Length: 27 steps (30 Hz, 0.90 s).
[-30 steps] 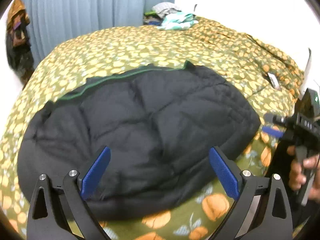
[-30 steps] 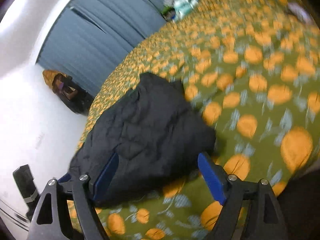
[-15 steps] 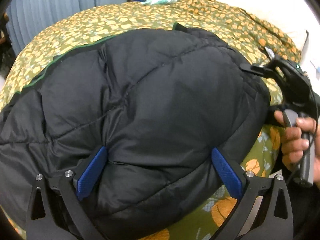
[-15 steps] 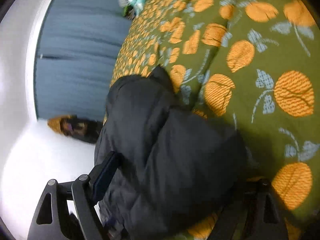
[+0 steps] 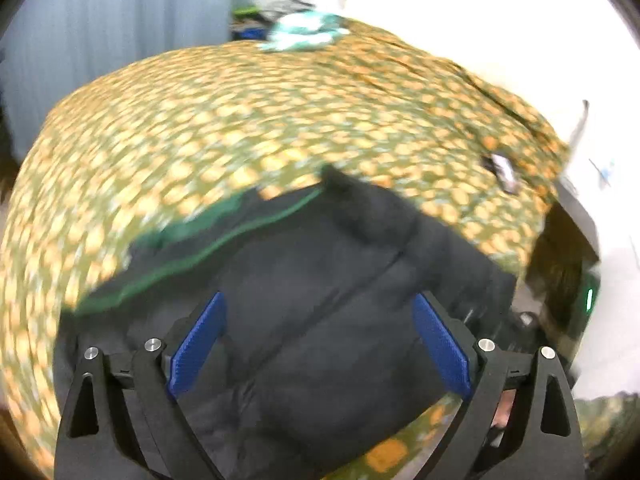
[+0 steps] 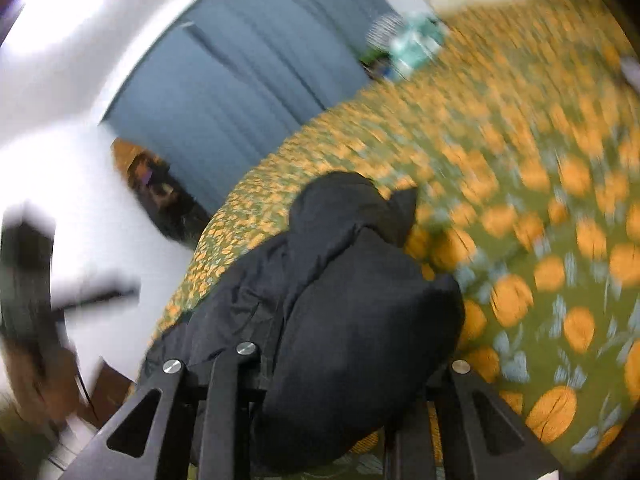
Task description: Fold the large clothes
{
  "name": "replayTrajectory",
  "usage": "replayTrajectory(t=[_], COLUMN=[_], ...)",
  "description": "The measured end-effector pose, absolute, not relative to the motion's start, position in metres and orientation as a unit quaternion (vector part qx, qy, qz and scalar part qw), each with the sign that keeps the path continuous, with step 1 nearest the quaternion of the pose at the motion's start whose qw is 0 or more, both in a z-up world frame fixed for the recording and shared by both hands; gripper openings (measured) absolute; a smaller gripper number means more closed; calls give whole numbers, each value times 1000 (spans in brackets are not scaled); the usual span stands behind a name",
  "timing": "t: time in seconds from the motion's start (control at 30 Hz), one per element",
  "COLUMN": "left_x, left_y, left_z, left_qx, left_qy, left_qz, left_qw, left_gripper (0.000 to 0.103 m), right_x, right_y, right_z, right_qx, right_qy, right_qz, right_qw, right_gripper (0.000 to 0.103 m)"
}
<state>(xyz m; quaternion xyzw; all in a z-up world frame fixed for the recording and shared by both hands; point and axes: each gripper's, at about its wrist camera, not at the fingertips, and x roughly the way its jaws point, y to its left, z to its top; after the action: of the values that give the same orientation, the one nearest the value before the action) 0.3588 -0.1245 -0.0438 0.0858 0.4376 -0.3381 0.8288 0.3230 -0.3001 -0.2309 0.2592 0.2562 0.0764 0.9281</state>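
Covering nearly everything ahead of you is a bed under an olive bedspread [image 5: 248,128] printed with orange fruit, which serves as your folding surface. Blue-grey curtains [image 5: 132,28] hang behind it. A small heap of pale green and grey clothes [image 5: 298,28] sits at the bed's far edge, well apart from your work.

On the near part of the bed lies the task's garment, a black quilted puffer jacket [image 5: 320,300], already bundled into a thick pad with a green lining edge showing along its far left side. It probably sits close to you so both tools can reach it.

Your left gripper [image 5: 318,344] hovers above the jacket with its blue pads [image 5: 196,346] spread wide; padding shows between and below them, but nothing is pinched.

Your right gripper [image 6: 340,400] has just been closing, and a fat roll of the jacket's right end bulges up between its black arms. Its pads are buried in the fabric, so judging by how the jacket wraps them, it is clamped on that end, likely to lift or turn it over.

Only the left view shows the green lining edge and the jacket's broad top; at its right margin a dark blurred shape with a green light may be your other tool. Only the right view shows the gripped end, a raised hood-like lump [image 6: 348,204] behind it, and a dark bundle [image 6: 160,196] against the white wall. Both views are motion-blurred.
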Motion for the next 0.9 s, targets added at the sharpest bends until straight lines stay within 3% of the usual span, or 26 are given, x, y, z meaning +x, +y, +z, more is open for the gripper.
replayTrajectory(t=[0.17, 0.37, 0.6, 0.67, 0.73, 0.83, 0.9], left_x=[379, 390, 364, 364, 369, 379, 384], left_y=[-187, -190, -186, -181, -172, -150, -132], left_z=[-27, -20, -33, -45, -56, -52, -44], left_qx=[170, 206, 384, 423, 427, 354, 314], left_qy=[479, 529, 518, 513, 524, 545, 546], left_qz=[-393, -393, -303, -260, -227, -229, -238], left_qw=[767, 723, 702, 700, 701, 725, 739], left_gripper=[95, 94, 94, 85, 42, 29, 28], right_x=[300, 287, 278, 278, 273, 269, 268], right_y=[-241, -175, -96, -82, -68, -62, -69], right_z=[-188, -169, -156, -155, -155, -157, -156], right_qx=[94, -50, -190, -216, -240, -239, -220], right_qy=[204, 166, 130, 119, 107, 112, 116], right_qz=[95, 124, 162, 169, 175, 177, 187], right_qw=[970, 977, 960, 954, 949, 948, 950], right_gripper=[24, 24, 24, 25, 25, 25, 34])
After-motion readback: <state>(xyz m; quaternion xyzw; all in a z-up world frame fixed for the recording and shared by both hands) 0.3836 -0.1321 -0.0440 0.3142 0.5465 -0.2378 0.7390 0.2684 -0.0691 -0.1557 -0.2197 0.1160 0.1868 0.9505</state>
